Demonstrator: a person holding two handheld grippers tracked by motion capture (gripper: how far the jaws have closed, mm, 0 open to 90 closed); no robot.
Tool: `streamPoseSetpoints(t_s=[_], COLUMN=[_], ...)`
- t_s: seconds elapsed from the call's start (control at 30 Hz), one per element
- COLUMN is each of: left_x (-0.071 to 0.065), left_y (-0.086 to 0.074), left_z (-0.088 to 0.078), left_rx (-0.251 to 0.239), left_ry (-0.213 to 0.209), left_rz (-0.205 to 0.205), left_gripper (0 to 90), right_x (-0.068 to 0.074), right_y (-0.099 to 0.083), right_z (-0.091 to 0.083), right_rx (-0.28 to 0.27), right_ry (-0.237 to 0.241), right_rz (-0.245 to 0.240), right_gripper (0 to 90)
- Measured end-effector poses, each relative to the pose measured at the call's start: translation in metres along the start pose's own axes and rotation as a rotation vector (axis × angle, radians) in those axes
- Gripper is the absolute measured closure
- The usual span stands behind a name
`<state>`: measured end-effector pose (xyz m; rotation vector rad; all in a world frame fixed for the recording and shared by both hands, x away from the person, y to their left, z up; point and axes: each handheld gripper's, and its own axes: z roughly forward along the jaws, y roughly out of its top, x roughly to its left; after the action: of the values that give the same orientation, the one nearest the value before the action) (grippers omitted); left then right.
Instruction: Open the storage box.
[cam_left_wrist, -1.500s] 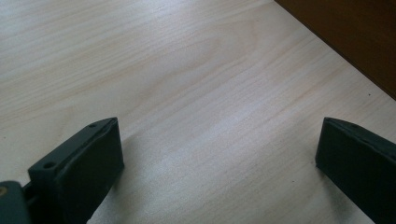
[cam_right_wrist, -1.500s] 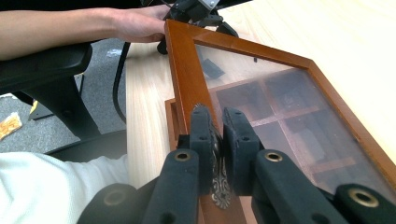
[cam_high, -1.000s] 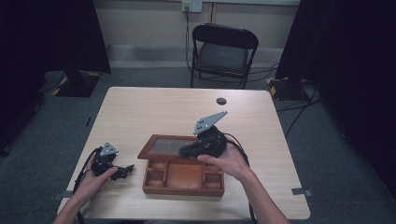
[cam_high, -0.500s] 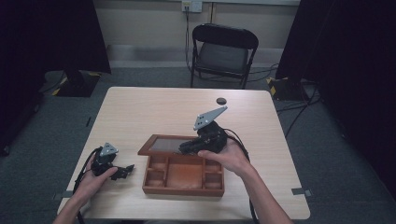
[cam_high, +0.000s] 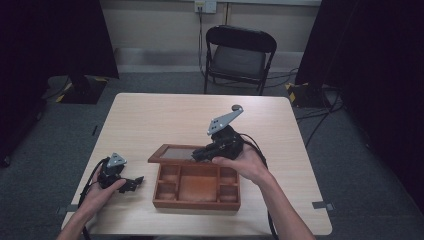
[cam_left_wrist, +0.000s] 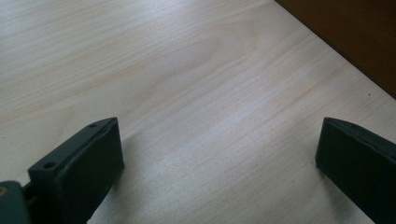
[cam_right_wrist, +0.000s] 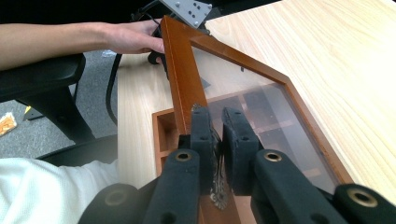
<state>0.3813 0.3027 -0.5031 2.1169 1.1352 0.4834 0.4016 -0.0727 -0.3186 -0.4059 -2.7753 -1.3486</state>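
A brown wooden box with several compartments sits near the table's front edge. Its glass-paned lid is hinged up at the far side. My right gripper is shut on the lid's front rail. In the right gripper view the two pads pinch that rail at a small brass latch, and the lid frame slants away above the compartments. My left gripper rests on the table left of the box, a hand on it. Its jaws stand wide open over bare wood.
The pale wooden table stretches beyond the box. A black folding chair stands behind the far edge. Cables trail from both grippers. In the right gripper view the other hand and its grey plate lie beyond the lid.
My right gripper has risen slightly with the lid's rail in it, tilting the lid a little further up. The left gripper has stayed where it was.
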Motion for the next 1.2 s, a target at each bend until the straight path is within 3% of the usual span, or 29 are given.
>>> streamPoseSetpoints(t_s=[1.2], left_x=[0.0000], left_y=[-0.0001], left_z=[-0.0001], left_rx=[0.000], left_ry=[-0.001], left_rz=[0.000], left_gripper=[0.1], right_x=[-0.0029], right_y=[0.0032], right_z=[-0.0026], right_rx=[-0.002], right_ry=[-0.007], right_rz=[-0.013], right_gripper=[83.9])
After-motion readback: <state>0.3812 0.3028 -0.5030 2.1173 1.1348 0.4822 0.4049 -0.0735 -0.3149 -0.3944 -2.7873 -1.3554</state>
